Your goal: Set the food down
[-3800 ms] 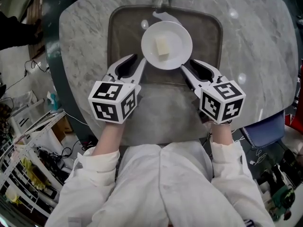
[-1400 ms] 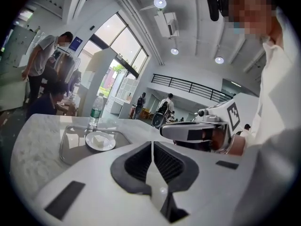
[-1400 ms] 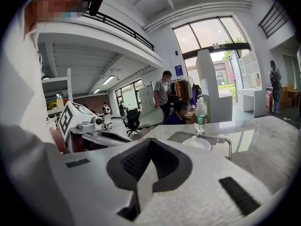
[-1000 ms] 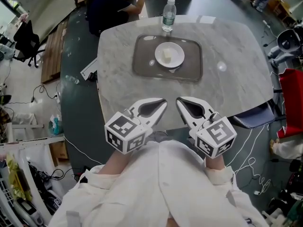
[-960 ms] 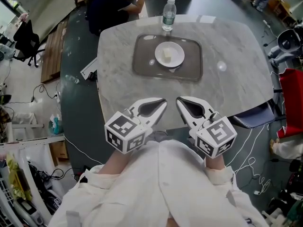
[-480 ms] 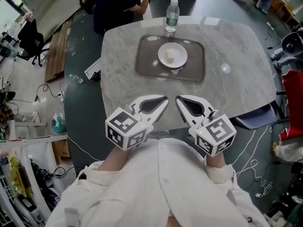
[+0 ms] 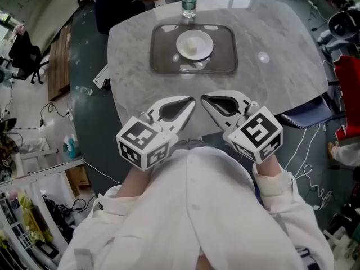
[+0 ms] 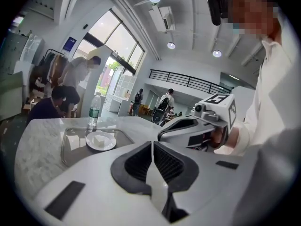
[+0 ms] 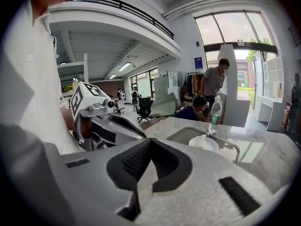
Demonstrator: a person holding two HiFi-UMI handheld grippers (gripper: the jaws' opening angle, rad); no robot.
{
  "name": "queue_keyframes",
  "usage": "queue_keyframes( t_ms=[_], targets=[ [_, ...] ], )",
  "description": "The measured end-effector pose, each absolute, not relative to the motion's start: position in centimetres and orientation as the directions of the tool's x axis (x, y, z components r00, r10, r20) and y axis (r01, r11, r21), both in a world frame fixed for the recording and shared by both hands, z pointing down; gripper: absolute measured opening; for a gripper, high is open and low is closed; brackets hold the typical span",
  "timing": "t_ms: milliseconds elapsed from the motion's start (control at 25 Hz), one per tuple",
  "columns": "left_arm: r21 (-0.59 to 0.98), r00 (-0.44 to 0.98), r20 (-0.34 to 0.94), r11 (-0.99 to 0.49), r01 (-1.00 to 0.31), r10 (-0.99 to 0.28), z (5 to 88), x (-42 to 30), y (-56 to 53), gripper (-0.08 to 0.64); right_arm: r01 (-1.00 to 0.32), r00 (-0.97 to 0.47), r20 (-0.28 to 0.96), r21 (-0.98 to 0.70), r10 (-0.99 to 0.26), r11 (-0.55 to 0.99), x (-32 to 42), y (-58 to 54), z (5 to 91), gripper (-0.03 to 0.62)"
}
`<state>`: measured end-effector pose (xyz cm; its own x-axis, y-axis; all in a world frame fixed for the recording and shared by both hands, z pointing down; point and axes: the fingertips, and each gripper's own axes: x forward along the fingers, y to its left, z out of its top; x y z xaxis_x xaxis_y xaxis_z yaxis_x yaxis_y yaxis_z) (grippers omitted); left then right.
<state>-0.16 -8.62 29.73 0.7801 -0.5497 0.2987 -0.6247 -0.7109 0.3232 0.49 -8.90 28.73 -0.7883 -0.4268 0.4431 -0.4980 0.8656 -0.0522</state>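
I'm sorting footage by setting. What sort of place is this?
Probably an open lab or workshop hall rather than a diner: cluttered racks and an office chair stand on the floor near the table, and a railed mezzanine and tall windows show beyond.

1. The right gripper (image 9: pixel 149 142) fills the foreground, its jaws pressed together with nothing between them.
2. Beyond it, a white plate (image 9: pixel 203 144) holding pale food (image 9: pixel 201 138) sits in a grey tray (image 9: pixel 181 134) on the marble counter (image 9: pixel 268 149).
3. A water bottle (image 9: pixel 215 111) stands upright just behind the plate.
4. The left gripper (image 9: pixel 134 130) is left of the plate, well apart from it.
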Motion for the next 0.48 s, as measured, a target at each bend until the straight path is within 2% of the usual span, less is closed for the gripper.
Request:
queue_keyframes(
  t_ms=[240, 480],
  targets=[
    [0.327, 0.784, 0.299, -0.714, -0.619, -0.544, 30.04, 0.2, -8.64, 0.026, -0.446, -0.795, 0.491, -0.072, -0.357, 0.892, 1.09, -8.17, 29.67, 0.002],
    [0.361, 0.787, 0.284, -0.7, -0.617, -0.548, 30.29, -0.15, -8.73, 0.026, -0.417, -0.81, 0.487, -0.085, -0.327, 0.905, 0.72, -8.07, 29.13, 0.002]
  ],
)
